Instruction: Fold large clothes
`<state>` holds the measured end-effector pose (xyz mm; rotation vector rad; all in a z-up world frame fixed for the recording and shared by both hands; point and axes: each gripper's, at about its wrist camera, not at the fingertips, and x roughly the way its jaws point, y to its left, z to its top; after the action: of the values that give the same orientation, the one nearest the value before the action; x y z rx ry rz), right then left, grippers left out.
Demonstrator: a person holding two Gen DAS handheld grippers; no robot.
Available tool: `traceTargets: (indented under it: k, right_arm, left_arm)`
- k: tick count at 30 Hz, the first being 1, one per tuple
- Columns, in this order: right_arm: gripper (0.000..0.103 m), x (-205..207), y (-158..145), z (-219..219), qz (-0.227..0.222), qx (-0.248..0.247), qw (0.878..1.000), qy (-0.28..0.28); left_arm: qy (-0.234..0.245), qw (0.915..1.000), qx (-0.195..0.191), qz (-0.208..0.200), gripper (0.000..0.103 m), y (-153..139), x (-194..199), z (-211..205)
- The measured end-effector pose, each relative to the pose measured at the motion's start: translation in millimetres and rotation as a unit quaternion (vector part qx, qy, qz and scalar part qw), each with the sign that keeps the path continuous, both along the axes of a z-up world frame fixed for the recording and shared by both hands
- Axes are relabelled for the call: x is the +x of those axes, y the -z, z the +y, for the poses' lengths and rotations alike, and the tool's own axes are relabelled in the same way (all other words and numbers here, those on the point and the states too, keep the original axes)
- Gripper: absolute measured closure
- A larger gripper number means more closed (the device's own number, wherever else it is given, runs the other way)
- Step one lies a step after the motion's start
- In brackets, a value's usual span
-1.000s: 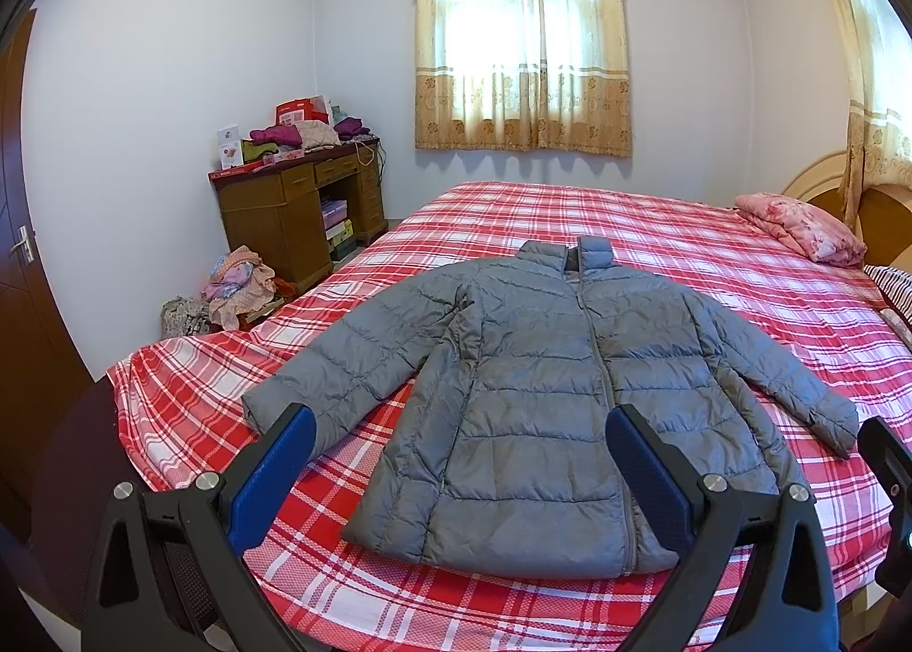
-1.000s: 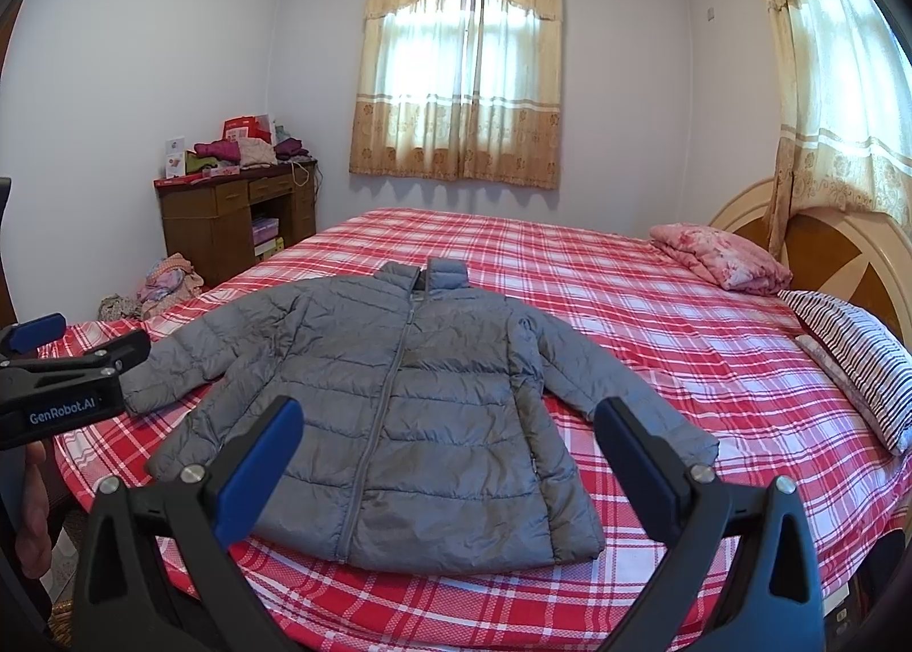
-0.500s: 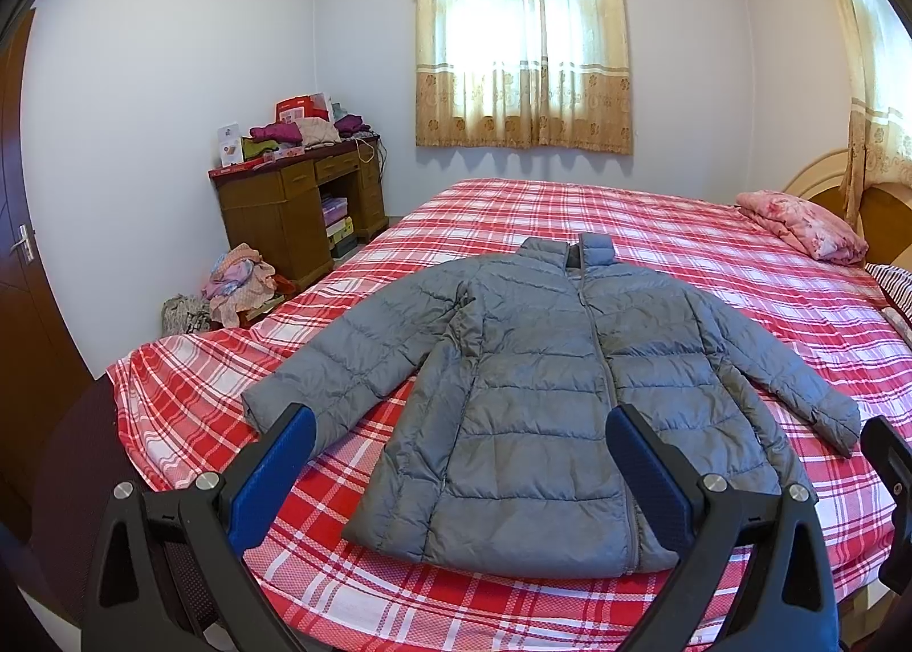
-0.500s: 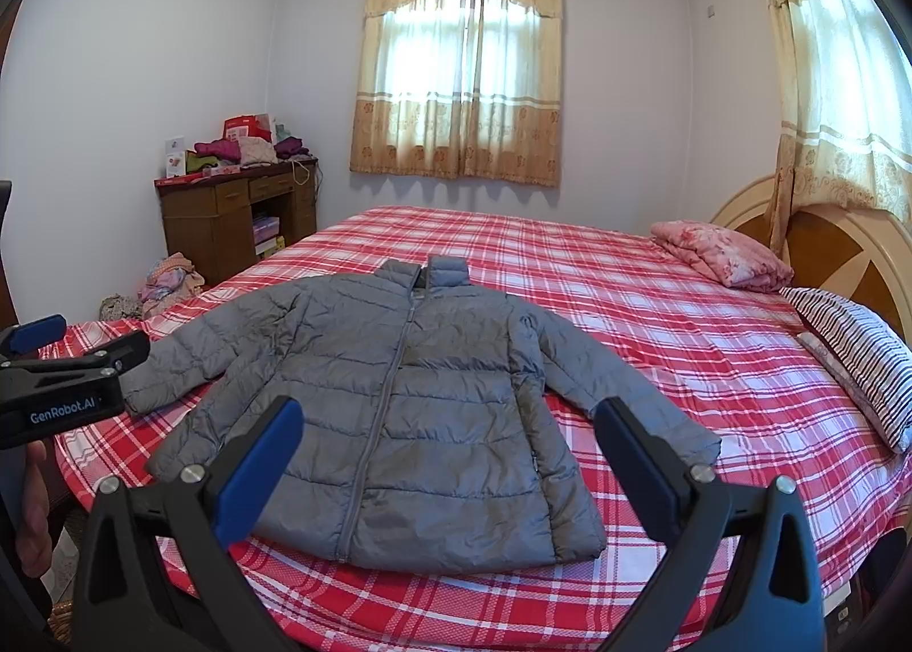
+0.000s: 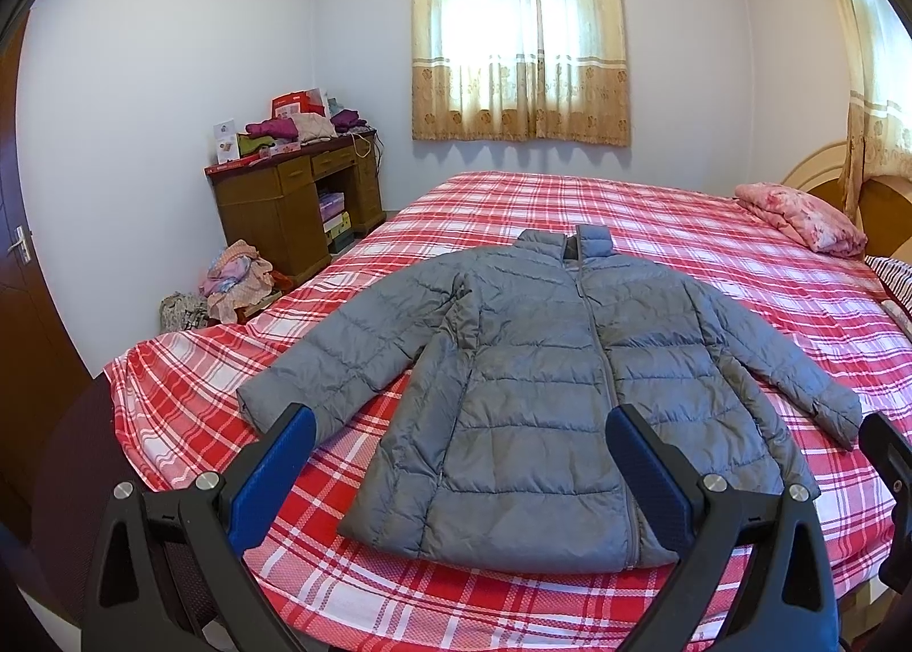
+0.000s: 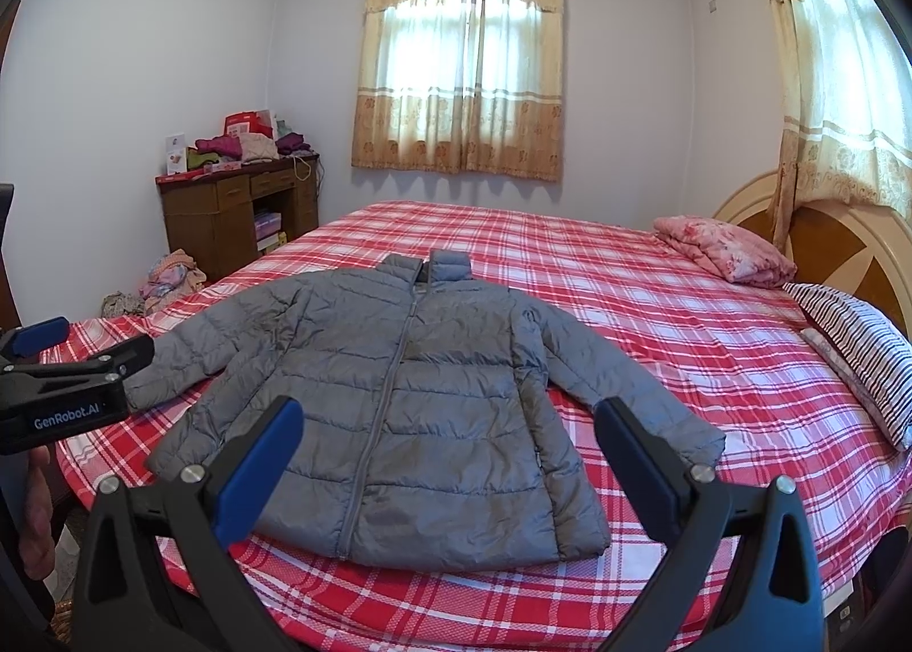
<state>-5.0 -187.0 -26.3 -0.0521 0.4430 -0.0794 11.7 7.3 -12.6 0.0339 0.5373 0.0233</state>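
A grey quilted jacket (image 5: 536, 395) lies flat, front up and zipped, on the red plaid bed (image 5: 684, 219), sleeves spread out to both sides, collar toward the window. It also shows in the right wrist view (image 6: 399, 401). My left gripper (image 5: 459, 430) is open and empty, held above the bed's near edge before the jacket's hem. My right gripper (image 6: 447, 424) is open and empty, likewise in front of the hem. The left gripper (image 6: 62, 373) shows at the left edge of the right wrist view.
A pink pillow (image 6: 724, 250) and a striped pillow (image 6: 855, 350) lie by the wooden headboard (image 6: 826, 230) at right. A cluttered brown desk (image 5: 290, 202) stands at the left wall, with a clothes pile (image 5: 233, 281) on the floor.
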Motion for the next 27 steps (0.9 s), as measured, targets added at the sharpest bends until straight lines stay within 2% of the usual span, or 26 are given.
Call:
traceTargets:
  k: [7, 11, 14, 18, 21, 27]
  right_arm:
    - [0.000, 3.2, 1.5, -1.4, 0.001, 0.003, 1.000, -0.006]
    - [0.000, 21.2, 12.2, -26.7, 0.019, 0.038, 0.999, -0.006]
    - [0.000, 46.7, 30.8, -64.2, 0.040, 0.038, 0.998, 0.044]
    - [0.000, 78.0, 63.0, -120.1, 0.076, 0.049, 0.991, 0.102]
    - [0.000, 94.5, 86.7, -171.5, 0.098, 0.070, 0.980, 0.158]
    - [0.000, 104.8, 116.3, -255.2, 0.126, 0.091, 0.957, 0.246]
  left_arm:
    - [0.002, 1.0000, 0.004, 0.002, 0.001, 1.9, 3.4, -2.5]
    - [0.013, 0.9998, 0.014, 0.004, 0.001, 8.9, 17.2, -6.1]
    - [0.010, 0.9995, 0.031, 0.004, 0.001, 21.0, 39.0, -8.7]
    - [0.008, 0.9981, 0.052, 0.032, 0.001, 48.4, 88.1, -14.5]
    - [0.007, 0.9963, 0.059, 0.062, 0.001, 70.0, 125.9, -18.8]
    - [0.000, 0.9947, 0.074, 0.072, 0.001, 100.3, 180.7, -33.1]
